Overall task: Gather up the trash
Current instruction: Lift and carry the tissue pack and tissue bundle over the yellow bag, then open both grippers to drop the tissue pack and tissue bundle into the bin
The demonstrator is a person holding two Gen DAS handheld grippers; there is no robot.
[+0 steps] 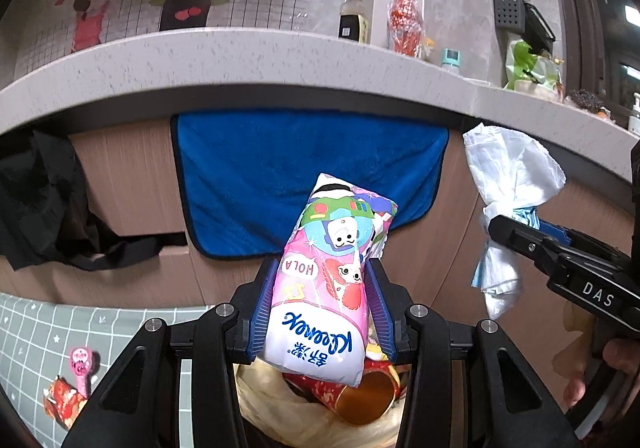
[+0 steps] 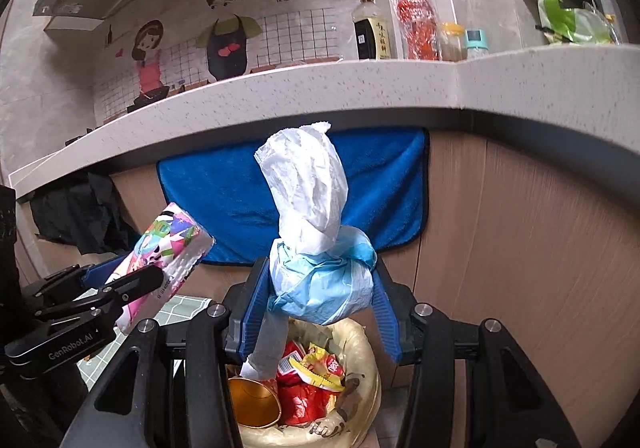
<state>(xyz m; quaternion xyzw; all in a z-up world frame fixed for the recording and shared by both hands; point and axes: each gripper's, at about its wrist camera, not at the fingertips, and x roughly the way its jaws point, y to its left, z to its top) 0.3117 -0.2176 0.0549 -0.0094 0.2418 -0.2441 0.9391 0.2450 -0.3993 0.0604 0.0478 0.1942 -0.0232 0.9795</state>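
Trash is held above the lined bin (image 2: pixel 360 336): with the left gripper (image 1: pixel 320 312) pinching a tissue pack (image 1: pixel 328 280) and the right gripper (image 2: pixel 320 288) pinching wadded paper (image 2: pixel 316 232), centre each over the bin's rim before spreading the jaws.

two bottles (image 2: pixel 416 20), one towel (image 2: pixel 384 184).
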